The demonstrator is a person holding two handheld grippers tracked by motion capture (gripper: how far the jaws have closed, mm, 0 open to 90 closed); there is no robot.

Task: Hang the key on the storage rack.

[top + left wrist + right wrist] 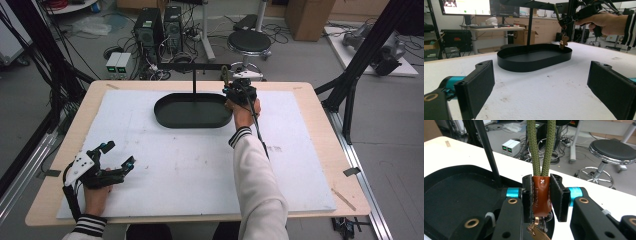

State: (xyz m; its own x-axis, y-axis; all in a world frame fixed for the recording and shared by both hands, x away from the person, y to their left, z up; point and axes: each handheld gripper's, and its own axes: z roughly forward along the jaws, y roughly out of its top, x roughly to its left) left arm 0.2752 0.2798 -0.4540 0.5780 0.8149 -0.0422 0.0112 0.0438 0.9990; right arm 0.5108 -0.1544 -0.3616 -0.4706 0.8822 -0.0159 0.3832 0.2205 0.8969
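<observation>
Right tool is clamped on the brown leather tab of a green cord loop, above the tray's right end; the loop's top is cut off; metal pieces under the tab are partly hidden; left tool rests agape on the surface, holding nothing.

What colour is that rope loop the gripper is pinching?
Olive green, a braided rope loop with a brown leather tab; clearest in the right gripper view.
</observation>
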